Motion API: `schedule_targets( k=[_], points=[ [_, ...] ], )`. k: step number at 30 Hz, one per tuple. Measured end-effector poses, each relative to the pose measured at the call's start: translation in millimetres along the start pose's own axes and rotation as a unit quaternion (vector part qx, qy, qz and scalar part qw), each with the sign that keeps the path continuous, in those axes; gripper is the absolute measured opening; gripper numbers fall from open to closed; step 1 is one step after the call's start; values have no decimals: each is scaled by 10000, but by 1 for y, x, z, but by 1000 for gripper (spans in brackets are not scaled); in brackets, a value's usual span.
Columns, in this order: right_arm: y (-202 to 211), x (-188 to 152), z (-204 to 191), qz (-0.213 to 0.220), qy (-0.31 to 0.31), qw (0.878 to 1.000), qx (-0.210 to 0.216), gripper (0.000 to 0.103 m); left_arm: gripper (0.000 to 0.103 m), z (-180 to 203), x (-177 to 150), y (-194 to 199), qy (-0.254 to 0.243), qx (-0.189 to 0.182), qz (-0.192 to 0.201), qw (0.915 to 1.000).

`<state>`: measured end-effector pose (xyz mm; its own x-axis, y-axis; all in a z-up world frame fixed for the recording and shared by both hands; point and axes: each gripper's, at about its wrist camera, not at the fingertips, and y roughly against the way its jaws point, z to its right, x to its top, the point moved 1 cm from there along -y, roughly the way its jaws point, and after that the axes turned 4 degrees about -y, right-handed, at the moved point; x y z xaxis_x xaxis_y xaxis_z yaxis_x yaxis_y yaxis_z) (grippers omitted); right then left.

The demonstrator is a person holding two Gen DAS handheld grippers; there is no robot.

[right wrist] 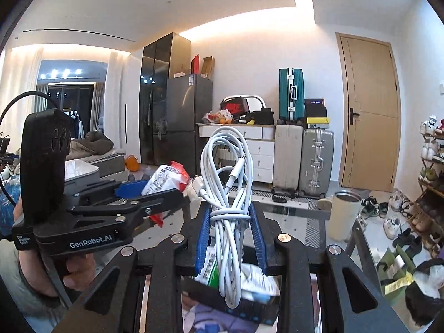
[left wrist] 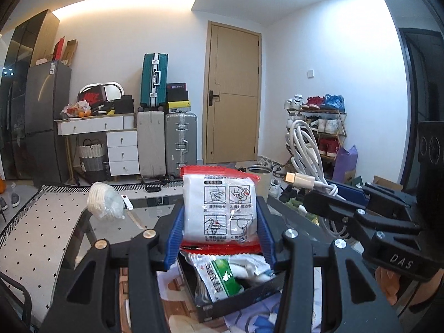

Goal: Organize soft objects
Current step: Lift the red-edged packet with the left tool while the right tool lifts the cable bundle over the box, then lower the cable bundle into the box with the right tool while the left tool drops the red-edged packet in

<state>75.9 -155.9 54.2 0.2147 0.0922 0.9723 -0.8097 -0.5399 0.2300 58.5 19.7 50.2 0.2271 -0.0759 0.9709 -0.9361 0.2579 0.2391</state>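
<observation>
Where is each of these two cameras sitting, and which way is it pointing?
Left wrist: sits on the left gripper, looking along its blue fingers at the white sachet they clamp; the right gripper shows alongside.
Right wrist: sits on the right gripper, looking along its fingers at the bundled white cable; the left gripper and a hand show.
Shared: black box, teal suitcase, door.

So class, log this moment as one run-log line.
left gripper: shut on packet | right gripper: shut on cable | both above box | box: holds packets
</observation>
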Motion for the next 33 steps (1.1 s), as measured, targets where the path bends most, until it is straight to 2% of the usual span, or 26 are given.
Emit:
schedule_targets(
  k=[5, 10, 19, 22, 25, 33],
  points=[
    [-16, 9, 4, 65, -12, 10000, -57, 28, 47, -7, 7, -19, 140, 87, 186, 9997],
    [-37, 9, 14, -53, -103, 9998, -145, 28, 47, -11, 4, -40, 126, 144, 159, 9997],
    [-54, 8, 32, -266, -338, 9987, -287, 28, 47, -9, 2, -47, 131, 107, 48, 9998],
    [-56, 9, 29, -329, -296, 9987, -271, 28, 47, -11, 2, -55, 231, -56, -148, 9996],
    [-66, 10, 32, -555, -323, 9974, -338, 28, 47, -10, -2, -66, 210, -58, -439, 9988],
    [-98, -7, 52, -1521, -678, 9848, -504, 28, 47, -8, -19, -97, 330, -180, -1287, 9910]
  ],
)
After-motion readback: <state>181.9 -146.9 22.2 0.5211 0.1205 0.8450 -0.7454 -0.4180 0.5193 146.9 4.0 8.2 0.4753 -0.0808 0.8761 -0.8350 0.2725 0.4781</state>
